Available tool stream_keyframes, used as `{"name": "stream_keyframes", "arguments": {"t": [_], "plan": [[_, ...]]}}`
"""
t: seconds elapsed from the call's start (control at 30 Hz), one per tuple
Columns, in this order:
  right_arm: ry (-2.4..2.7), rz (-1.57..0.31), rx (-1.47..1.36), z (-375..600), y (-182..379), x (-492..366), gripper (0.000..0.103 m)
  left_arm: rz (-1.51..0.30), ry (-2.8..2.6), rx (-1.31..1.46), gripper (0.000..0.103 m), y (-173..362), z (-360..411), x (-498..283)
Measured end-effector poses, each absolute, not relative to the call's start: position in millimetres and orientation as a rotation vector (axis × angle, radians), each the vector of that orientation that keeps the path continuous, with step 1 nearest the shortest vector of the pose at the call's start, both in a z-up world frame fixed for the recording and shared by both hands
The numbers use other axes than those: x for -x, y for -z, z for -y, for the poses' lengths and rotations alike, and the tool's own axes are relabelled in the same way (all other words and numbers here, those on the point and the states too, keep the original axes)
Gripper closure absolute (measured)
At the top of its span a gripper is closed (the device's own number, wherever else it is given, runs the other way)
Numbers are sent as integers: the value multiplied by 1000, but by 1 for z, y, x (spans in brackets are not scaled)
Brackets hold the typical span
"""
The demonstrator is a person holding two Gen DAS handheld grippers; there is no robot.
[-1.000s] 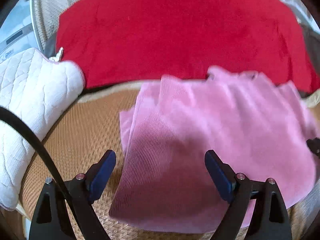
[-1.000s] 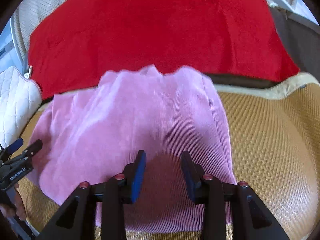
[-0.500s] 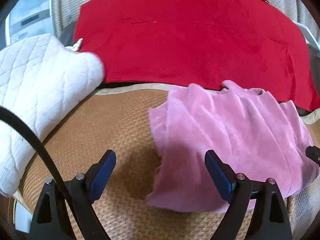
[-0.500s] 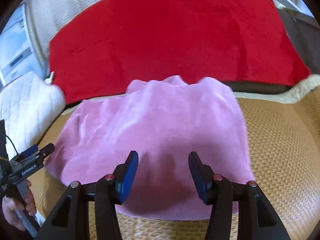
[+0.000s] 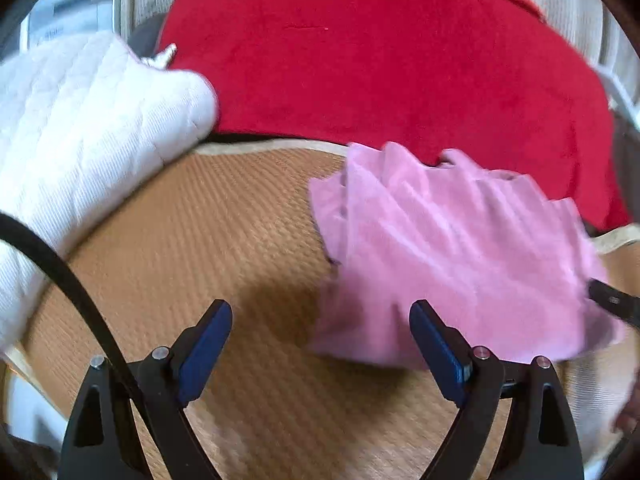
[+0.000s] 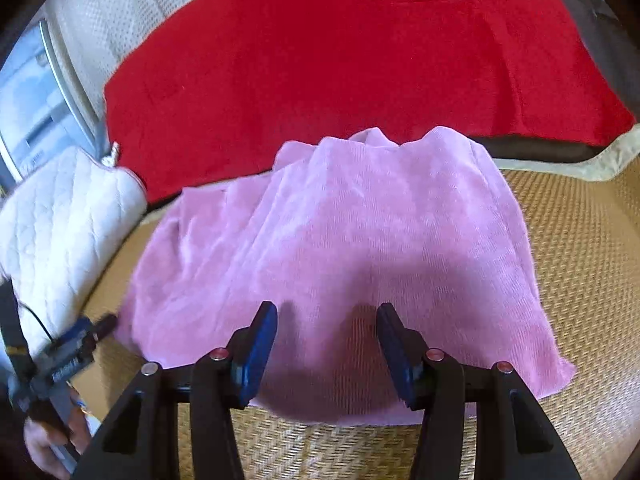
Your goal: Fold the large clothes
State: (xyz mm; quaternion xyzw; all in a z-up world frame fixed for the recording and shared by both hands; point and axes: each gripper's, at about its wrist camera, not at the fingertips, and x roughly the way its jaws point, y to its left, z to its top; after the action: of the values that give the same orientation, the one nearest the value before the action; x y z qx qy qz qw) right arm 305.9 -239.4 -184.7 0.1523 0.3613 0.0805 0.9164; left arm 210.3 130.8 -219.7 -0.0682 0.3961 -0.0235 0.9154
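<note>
Nearest, the left gripper [image 5: 320,336] is held wide open and empty over the woven mat [image 5: 224,240]; the right gripper [image 6: 326,332] is half open, gripping nothing, above the folded pink garment [image 6: 360,248] laid on the mat. A red blanket [image 6: 340,60] is seen beyond.

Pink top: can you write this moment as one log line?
pink top: folded, on mat | left gripper: open, empty | right gripper: open, over top

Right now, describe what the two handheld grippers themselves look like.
Both match: the left gripper and right gripper have black angular plastic arms with triangular cutouts, silver pivot bolts and flat blue pads lining the jaws. A black cable curves past the left one. From the right wrist view, its handle bears blurred white lettering.
</note>
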Motion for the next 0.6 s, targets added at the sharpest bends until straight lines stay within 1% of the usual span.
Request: {"name": "stream_keyframes", "arguments": {"t": [0.2,0.3,0.6], "plan": [[-191,-748,-306,230,188,-308,48,-859,245,305,13,232,-117,-197],[-198,-750,-307,233,189,-309,48,-878,264,351,13,238,-114,-204],[-202,-781,-356,255,202,-322,48,-916,277,607,13,264,-116,-235]]}}
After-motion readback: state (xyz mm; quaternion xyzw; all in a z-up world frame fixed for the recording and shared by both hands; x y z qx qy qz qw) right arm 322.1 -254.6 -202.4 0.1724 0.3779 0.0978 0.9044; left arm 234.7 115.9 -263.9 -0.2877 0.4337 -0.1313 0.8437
